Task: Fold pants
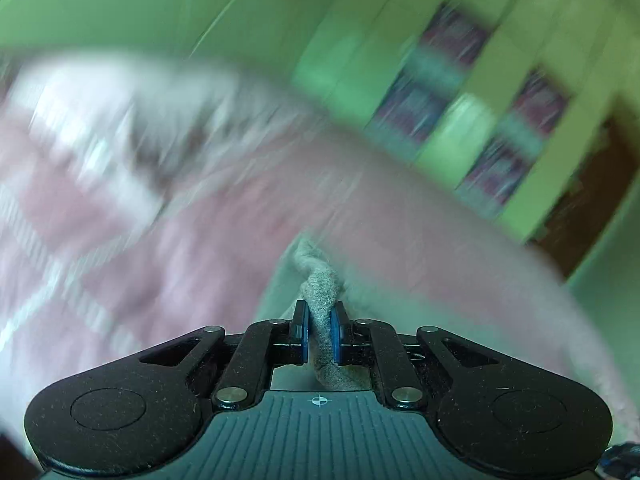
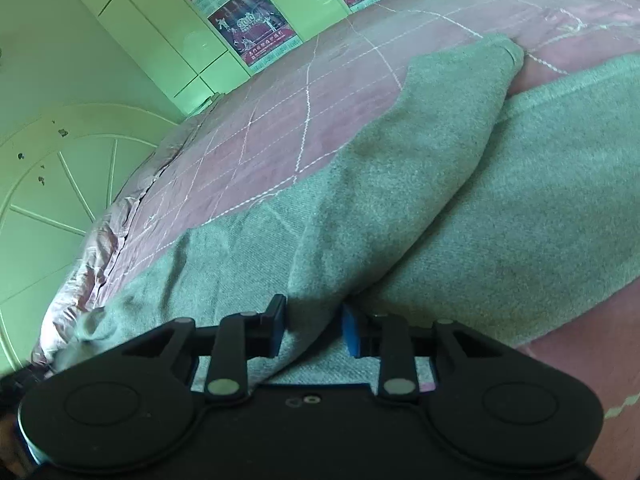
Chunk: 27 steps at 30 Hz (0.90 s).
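Note:
The grey pants lie spread on a pink quilted bedspread, both legs running away from the right wrist camera. My right gripper sits low over the near end of the pants, jaws apart with a ridge of the cloth between them, not pinched. My left gripper is shut on a bunched strip of the grey pants. The left wrist view is badly motion-blurred.
A pale green wardrobe with dark posters stands beyond the bed. A white round-arched headboard is at the left. The bed edge with ruffled trim runs down the left side.

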### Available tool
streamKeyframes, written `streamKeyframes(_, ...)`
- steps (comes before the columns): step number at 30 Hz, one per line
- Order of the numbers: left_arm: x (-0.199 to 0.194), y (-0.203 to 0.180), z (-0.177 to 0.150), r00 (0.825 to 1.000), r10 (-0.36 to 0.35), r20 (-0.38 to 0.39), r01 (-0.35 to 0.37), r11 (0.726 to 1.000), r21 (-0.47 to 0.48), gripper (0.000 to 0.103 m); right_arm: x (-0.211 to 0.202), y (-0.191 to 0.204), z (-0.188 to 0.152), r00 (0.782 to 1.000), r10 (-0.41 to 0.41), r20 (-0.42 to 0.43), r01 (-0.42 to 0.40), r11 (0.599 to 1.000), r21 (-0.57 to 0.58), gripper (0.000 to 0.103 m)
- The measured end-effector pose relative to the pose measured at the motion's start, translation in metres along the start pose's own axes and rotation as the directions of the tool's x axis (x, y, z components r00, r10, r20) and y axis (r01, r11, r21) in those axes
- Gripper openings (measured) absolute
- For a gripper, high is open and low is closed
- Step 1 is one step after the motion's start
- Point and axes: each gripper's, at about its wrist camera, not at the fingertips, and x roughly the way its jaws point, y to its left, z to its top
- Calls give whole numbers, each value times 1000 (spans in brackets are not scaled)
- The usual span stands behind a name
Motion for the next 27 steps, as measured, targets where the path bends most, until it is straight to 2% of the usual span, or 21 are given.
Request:
streamKeyframes(2,-3,10,-8,999,-31,28,32,999,-11,14,0,-1,0,1000,4,-3,-3,1000,6,24)
streamKeyframes(5,-11,7,-9,998,-23,57,23,1000,-6,21,-3,-1,2,1000,8,2,-8,1000,6,27)
streamKeyframes(7,-21,-6,-9,996,33,89,-37,998,44,29,-7,0,3,1000,4,17,-4,1000,7,27)
streamKeyframes(9,-34,-27,-11,980,126,153,-149,978,145,46,-16,2,5,998,-13,53,13,1000,-4,28)
streamKeyframes(10,-39,-38,-14,972,151,181,-185,963,194,62,-19,4,6,997,-24,70,25,1000,-13,28)
streamKeyframes(11,-41,-51,-17,965,162,205,-211,945,249,74,-23,7,8,995,-39,90,42,999,-31,28)
streamKeyframes(12,-41,-64,-19,965,155,211,-217,924,313,78,-26,12,9,993,-56,108,62,996,-57,28)
streamKeyframes(14,-32,-87,-27,973,133,187,-200,890,410,78,-27,22,14,987,-89,133,105,988,-116,29)
streamKeyframes(16,-19,-109,-36,985,107,139,-160,869,469,79,-24,31,20,983,-115,143,138,976,-165,29)
streamKeyframes(18,-3,-123,-44,991,121,64,-137,858,494,79,-16,42,27,974,-169,152,201,953,-228,29)
streamKeyframes(19,8,-129,-51,989,144,21,-134,844,519,79,-11,48,31,967,-200,160,237,935,-264,29)
streamKeyframes(20,17,-133,-57,986,165,-4,-136,826,546,86,-6,55,35,958,-232,169,275,912,-304,35)
streamKeyframes(21,20,-139,-69,984,179,3,-148,800,582,90,-1,61,38,947,-265,180,313,885,-344,40)
streamKeyframes(22,20,-141,-77,984,178,27,-159,791,591,94,5,67,40,937,-293,192,346,855,-385,50)
streamKeyframes(23,20,-141,-80,984,175,33,-161,797,583,95,12,71,43,928,-316,197,371,825,-426,51)
streamKeyframes(24,19,-140,-80,985,170,29,-156,807,570,95,17,72,44,923,-333,194,385,805,-452,49)
streamKeyframes(25,17,-140,-79,986,165,23,-149,813,563,96,20,70,46,922,-339,188,388,795,-466,28)
streamKeyframes(26,16,-139,-79,987,161,19,-144,817,558,96,22,63,50,925,-344,164,380,805,-455,0)
streamKeyframes(27,16,-140,-80,987,160,17,-142,820,555,96,23,55,53,929,-345,137,369,823,-431,0)
